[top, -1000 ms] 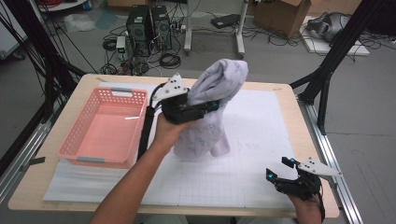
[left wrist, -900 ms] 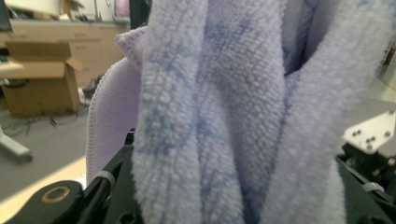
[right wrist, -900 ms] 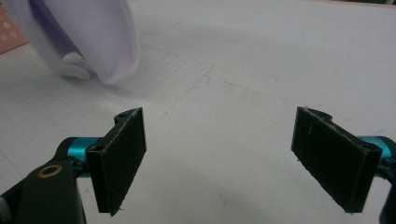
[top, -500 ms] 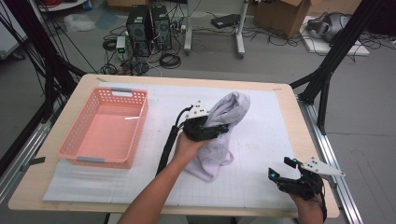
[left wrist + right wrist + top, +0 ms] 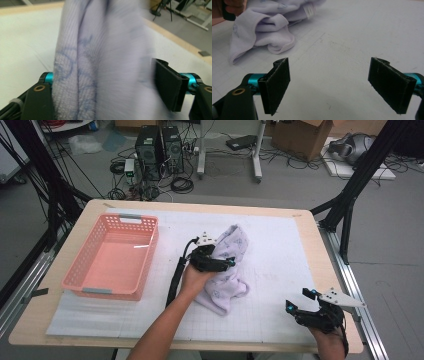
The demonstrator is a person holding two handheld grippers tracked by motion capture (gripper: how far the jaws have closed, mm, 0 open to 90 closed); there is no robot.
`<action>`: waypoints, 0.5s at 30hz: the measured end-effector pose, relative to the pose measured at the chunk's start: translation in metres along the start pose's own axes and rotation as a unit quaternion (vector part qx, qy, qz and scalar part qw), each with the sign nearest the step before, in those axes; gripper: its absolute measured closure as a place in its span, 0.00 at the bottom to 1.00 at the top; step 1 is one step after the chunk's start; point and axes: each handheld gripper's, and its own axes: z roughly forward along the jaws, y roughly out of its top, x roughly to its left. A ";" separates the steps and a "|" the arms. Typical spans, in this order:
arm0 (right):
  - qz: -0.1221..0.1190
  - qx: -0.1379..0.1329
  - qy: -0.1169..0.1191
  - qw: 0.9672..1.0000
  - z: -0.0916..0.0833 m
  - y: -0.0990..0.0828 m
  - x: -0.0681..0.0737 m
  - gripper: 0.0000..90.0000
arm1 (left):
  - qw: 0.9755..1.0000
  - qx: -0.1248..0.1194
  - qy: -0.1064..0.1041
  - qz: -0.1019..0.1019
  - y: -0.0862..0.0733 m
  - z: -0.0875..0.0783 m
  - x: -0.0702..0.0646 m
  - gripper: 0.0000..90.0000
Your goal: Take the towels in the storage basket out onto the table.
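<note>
The left tongs are sitting low over the middle of the tabletop, their jaws having just been opening; they are now standing wide, with the lavender cloth still lying between them. In the left gripper view the cloth is covering 1 pad, while the other pad is standing just clear of it, so nothing is being squeezed. The cloth is lying crumpled on the white mat, spreading both beyond and back from these tongs. The right tongs are resting near the tabletop's front right corner, well apart from the cloth, jaws gaping wide and holding nothing. A pink basket is sitting to the left of the left tongs.
</note>
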 end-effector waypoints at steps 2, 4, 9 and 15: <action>0.000 0.001 -0.001 1.000 0.001 0.000 0.000 0.18 | 1.000 -0.017 0.009 0.002 0.003 -0.012 0.001 0.23; -0.001 0.001 -0.002 1.000 0.001 0.001 0.001 0.18 | 0.999 -0.036 0.018 0.008 0.004 -0.027 0.003 0.23; -0.001 0.001 0.002 1.000 0.003 0.002 0.001 0.18 | 0.998 -0.063 0.028 0.011 0.004 -0.059 0.009 0.23; -0.001 0.004 0.008 1.000 0.008 0.004 0.003 0.18 | 0.997 -0.068 0.035 0.023 -0.010 -0.086 0.009 0.22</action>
